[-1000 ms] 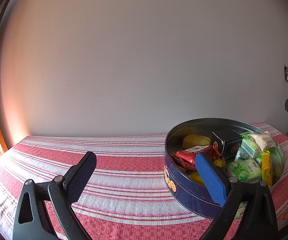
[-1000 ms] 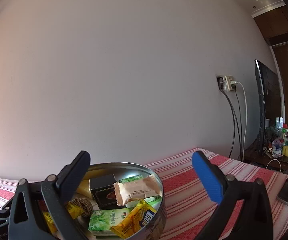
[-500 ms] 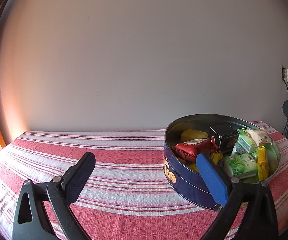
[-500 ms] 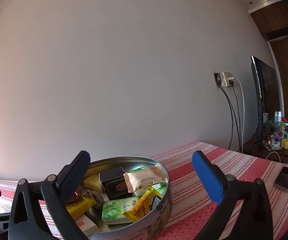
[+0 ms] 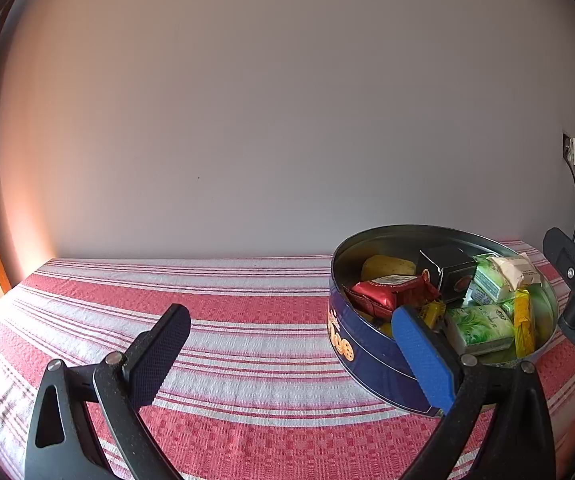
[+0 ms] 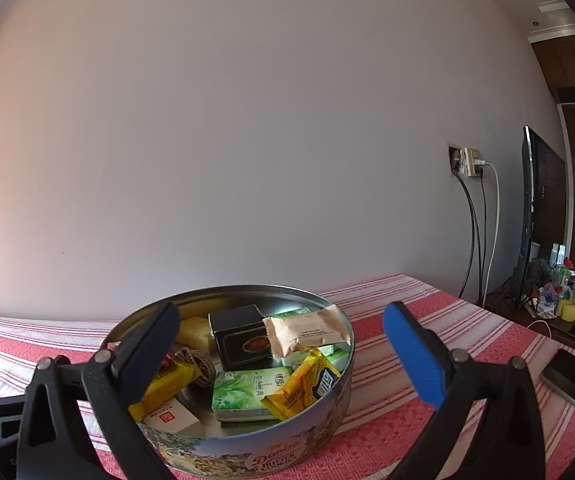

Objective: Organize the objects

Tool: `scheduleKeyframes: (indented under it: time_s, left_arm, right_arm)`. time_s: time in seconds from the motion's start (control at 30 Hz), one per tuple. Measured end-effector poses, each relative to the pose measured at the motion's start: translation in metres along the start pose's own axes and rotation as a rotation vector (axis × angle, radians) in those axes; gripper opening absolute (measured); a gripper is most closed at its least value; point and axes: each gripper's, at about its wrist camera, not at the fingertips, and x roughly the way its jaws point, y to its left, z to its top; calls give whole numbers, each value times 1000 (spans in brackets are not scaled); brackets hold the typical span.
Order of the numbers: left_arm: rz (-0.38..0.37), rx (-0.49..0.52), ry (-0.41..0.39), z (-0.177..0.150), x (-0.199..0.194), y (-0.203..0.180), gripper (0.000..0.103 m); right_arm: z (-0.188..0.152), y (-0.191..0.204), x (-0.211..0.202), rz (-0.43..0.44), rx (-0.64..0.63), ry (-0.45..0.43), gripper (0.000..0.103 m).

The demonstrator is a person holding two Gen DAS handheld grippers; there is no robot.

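Both tools are spread wide and nothing is held. The right gripper (image 6: 283,348) is poised low in its frame, its dark finger (image 6: 147,354) overlapping the near left of the round cookie tin (image 6: 327,408), its blue finger out over the striped tablecloth (image 6: 399,392). The tin is packed: a black box (image 6: 241,332), a beige packet (image 6: 307,332), a green pack (image 6: 247,392), a yellow wrapper (image 6: 307,384). The beige packet, lying on top, is judged easiest; it should be pinched across its flat faces, clear of the rim. The left gripper (image 5: 287,354) is held at lower centre, with the tin at lower right.
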Motion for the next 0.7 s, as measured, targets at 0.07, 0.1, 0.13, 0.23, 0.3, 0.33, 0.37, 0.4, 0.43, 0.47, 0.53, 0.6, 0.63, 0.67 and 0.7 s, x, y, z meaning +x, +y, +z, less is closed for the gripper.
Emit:
scheduleKeyframes:
  time_s: [0.07, 0.1, 0.13, 0.23, 0.3, 0.33, 0.37, 0.4, 0.43, 0.47, 0.53, 0.6, 0.63, 0.67, 0.7]
  left_arm:
    - [0, -4, 3, 0, 0, 0, 102]
    - [0, -6, 4, -1, 0, 1, 102]
    - [0, -7, 4, -1, -1, 1, 102]
    - [-7, -9, 6, -1, -3, 2, 102]
    - [-8, -6, 7, -2, -3, 1, 102]
    - [-10, -3, 7, -2, -3, 1, 102]
    - [-12, -1, 6, -2, -4, 1, 102]
    - [-10, -1, 3, -2, -4, 0, 102]
    - [-10, -1, 0, -2, -5, 0, 102]
    - [-10, -1, -1, -2, -5, 0, 102]
    - [-8, -1, -2, -2, -5, 0, 102]
    - [-6, -2, -2, -2, -5, 0, 102]
    - [-5, -2, -2, -2, -5, 0, 102]
    - [-7, -2, -3, -2, -5, 1, 102]
    - [-5, -3, -4, -2, -6, 1, 102]
  right_arm:
    - [0, 0, -2, 8, 0, -5, 103]
    - [0, 0, -3, 12, 2, -10, 103]
    - [0, -1, -4, 14, 4, -15, 103]
    - [0, -1, -6, 9, 8, -18, 103]
    - [0, -2, -5, 11, 9, -14, 103]
    - [0, -2, -6, 13, 9, -13, 103]
    - [0, -2, -6, 12, 7, -14, 103]
    - [0, -1, -7, 11, 3, -16, 103]
    - [0, -1, -8, 12, -1, -20, 103]
    - [0, 0, -9, 12, -5, -24, 103]
    - [1, 2, -11, 14, -17, -30, 103]
    - [1, 4, -10, 14, -29, -27, 103]
    - [0, 5, -9, 14, -33, -22, 103]
    - [0, 5, -8, 13, -35, -18, 103]
    - [0, 5, -8, 13, -35, -15, 103]
